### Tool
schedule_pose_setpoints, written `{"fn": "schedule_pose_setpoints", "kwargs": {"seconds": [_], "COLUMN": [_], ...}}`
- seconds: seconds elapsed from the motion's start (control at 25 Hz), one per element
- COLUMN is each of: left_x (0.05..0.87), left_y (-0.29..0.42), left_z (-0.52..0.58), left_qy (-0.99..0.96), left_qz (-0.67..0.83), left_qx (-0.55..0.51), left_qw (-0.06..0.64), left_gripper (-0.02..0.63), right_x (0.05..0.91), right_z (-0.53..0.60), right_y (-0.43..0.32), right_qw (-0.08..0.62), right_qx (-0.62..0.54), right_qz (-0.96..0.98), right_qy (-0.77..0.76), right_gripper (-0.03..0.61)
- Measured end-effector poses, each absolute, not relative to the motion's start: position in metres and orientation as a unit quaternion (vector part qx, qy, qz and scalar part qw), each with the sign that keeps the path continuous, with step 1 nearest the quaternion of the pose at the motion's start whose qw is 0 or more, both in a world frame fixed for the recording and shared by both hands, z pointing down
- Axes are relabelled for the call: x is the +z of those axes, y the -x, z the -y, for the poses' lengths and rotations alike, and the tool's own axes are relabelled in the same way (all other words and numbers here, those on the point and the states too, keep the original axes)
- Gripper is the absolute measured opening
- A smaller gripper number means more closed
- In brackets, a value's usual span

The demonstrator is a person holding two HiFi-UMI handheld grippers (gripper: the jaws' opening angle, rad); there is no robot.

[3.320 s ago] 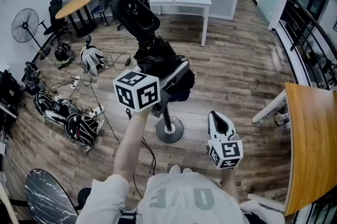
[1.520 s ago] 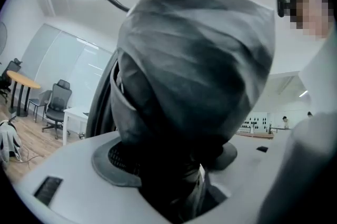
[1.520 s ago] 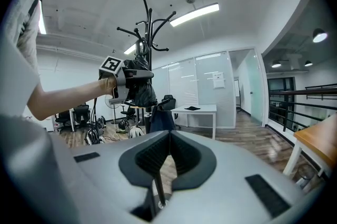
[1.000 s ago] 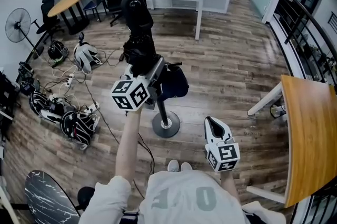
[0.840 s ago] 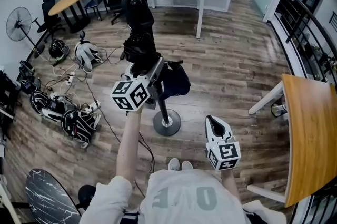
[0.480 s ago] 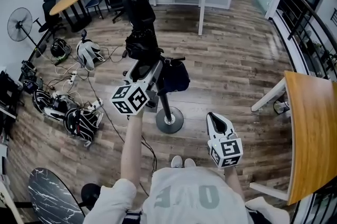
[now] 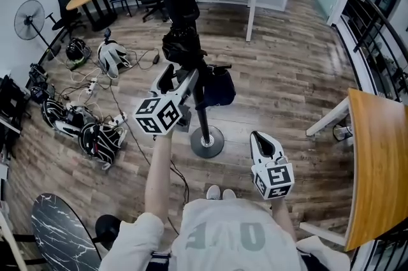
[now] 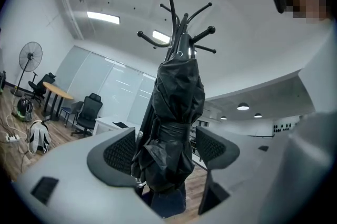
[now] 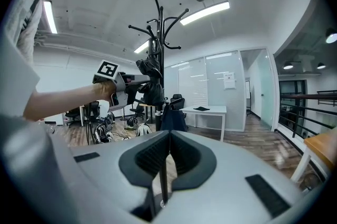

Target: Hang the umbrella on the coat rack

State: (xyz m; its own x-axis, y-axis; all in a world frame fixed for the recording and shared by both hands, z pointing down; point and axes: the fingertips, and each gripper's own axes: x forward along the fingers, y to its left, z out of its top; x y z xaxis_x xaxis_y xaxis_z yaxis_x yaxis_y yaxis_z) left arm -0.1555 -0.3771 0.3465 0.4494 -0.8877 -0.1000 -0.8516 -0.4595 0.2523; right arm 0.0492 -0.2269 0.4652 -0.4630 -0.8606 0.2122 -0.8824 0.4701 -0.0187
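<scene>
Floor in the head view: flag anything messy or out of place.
Helmets and tangled cables lie strewn over the wooden floor left of the coat rack base. Nothing looks spilled or broken.

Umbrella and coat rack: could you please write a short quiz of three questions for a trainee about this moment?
1. True or false: the right gripper is shut and empty.
2. What stands between the open jaws of the left gripper? A) the umbrella; B) nothing; C) the right gripper.
3. Fill in: the gripper raised at the coat rack is the ___ one.

Key: 1 true; 2 A; 3 left.
</scene>
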Motion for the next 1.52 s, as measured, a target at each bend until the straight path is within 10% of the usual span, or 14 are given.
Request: {"fn": "schedule_pose_setpoints", "kwargs": {"seconds": [0.72, 1.08, 1.52], "left_x": [0.27, 0.282, 0.335], "left_y": [0.158, 0.157, 0.161], "left_z": [0.292, 0.232, 0.208], "left_qy": [-0.814, -0.759, -0.755], "left_qz": [0.562, 0.621, 0.641], "left_qx": [-0.038, -0.043, -0.021], "left_qw": [-0.141, -0.194, -0.137], "left_gripper": [0.328, 0.085, 0.035], "right_x": [0.38, 0.368, 0.39], "right_z": [0.263, 0.26, 0.248], "right_y": [0.003, 0.014, 0.015], "right_qw": [0.028, 0.007, 0.012], "right_qx": [-0.053, -0.063, -0.031], "right_qz": [0.89, 0.897, 0.9], "right_qy": [-0.453, -0.437, -0.435], "right_gripper": [0.031, 0.031, 0.031]}}
